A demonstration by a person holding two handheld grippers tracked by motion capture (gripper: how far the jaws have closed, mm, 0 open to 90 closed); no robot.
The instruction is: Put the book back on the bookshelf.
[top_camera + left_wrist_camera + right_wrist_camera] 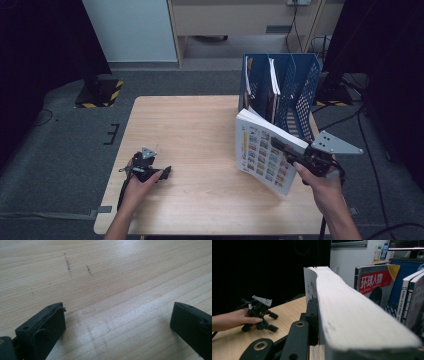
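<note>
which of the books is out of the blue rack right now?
The thick white-covered book with rows of small pictures, clamped in the right gripper above the table. The others stand upright inside the blue rack.

Black jaws, grey three-cornered plate point(336, 144), bare forearms

Readable text: red band on the magazine cover point(375, 280) in the blue file rack point(300, 85) reads "环球人物", with "GLOBAL PEOPLE" in small print under it. Dark book spine point(412, 302) beside it has vertical lettering, too small to read. Print on the held book's cover point(262, 155) is illegible.
</note>
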